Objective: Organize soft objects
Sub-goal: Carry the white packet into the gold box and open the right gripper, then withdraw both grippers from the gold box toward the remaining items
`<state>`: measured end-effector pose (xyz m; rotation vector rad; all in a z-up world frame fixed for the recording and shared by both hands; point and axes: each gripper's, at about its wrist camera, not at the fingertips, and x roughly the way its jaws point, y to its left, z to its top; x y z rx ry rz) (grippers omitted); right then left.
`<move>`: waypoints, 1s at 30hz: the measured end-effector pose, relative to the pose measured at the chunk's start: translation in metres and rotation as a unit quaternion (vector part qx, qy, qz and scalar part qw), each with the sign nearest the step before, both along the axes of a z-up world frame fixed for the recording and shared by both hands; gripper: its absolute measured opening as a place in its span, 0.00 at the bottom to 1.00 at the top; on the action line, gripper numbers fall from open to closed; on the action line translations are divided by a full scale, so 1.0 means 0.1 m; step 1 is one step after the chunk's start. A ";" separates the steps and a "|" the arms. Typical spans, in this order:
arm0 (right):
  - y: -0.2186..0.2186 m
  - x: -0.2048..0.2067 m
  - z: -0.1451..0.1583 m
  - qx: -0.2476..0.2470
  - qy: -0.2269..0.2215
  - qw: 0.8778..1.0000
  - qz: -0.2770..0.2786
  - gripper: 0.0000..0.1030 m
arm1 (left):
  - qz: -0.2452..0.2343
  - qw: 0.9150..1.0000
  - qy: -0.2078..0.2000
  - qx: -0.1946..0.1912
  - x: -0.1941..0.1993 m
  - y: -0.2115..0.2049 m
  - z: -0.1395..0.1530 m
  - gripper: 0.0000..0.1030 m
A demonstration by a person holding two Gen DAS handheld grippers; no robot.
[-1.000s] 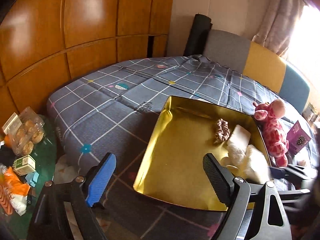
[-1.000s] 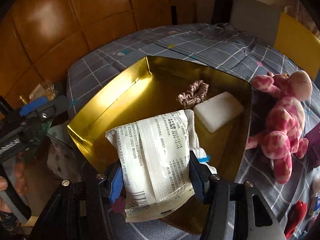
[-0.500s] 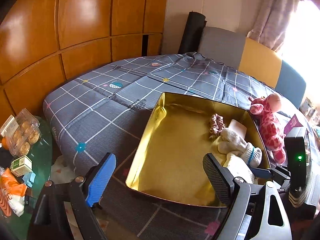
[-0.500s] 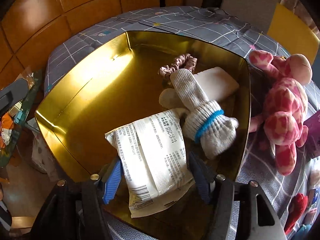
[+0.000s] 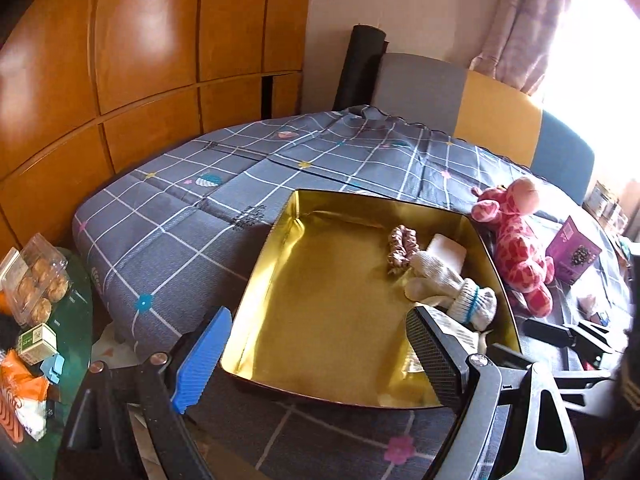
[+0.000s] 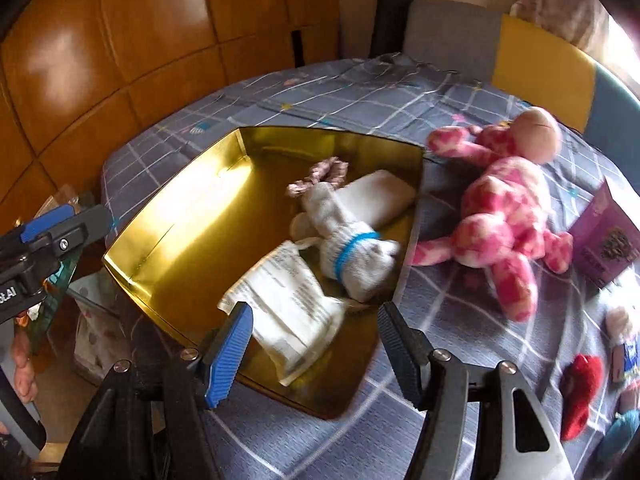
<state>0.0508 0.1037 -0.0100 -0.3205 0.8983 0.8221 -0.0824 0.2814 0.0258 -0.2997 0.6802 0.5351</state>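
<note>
A gold tray [image 5: 320, 312] [image 6: 176, 240] lies on the plaid bed cover. In it are a pink scrunchie [image 5: 402, 242] [image 6: 320, 172], a white pad [image 5: 448, 246] [image 6: 384, 198], a white sock with a blue band [image 5: 460, 292] [image 6: 352, 256] and a white printed packet [image 6: 288, 308]. My right gripper [image 6: 316, 344] is open and empty, just above the tray's near corner behind the packet. My left gripper [image 5: 316, 356] is open and empty over the tray's near edge. A pink giraffe plush [image 5: 516, 240] [image 6: 504, 208] lies right of the tray.
A purple box [image 5: 572, 256] [image 6: 608, 240] sits past the plush. A red soft item [image 6: 580, 396] and a small doll [image 6: 624, 340] lie at the right. A green side table [image 5: 76, 328] with snack packs stands left of the bed. Wooden panels line the wall.
My right gripper has opened, let the white packet go into the tray and drawn back and up. The left gripper has risen slightly and stays open.
</note>
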 end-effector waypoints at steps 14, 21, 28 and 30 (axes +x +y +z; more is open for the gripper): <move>-0.73 0.03 0.01 0.003 -0.019 0.997 -0.079 0.64 | -0.063 0.998 0.015 0.019 0.16 -0.45 0.00 0.87; -1.02 0.10 0.00 -0.010 -0.030 0.994 -0.102 0.64 | -0.102 0.994 0.015 0.029 0.23 -0.70 0.04 0.87; -1.43 0.23 -0.01 -0.033 -0.040 0.989 -0.138 0.64 | -0.139 0.990 0.012 0.034 0.36 -0.91 0.10 0.87; -1.57 0.29 0.01 -0.038 -0.045 0.986 -0.153 0.64 | -0.152 0.988 0.013 0.036 0.41 -0.99 0.11 0.87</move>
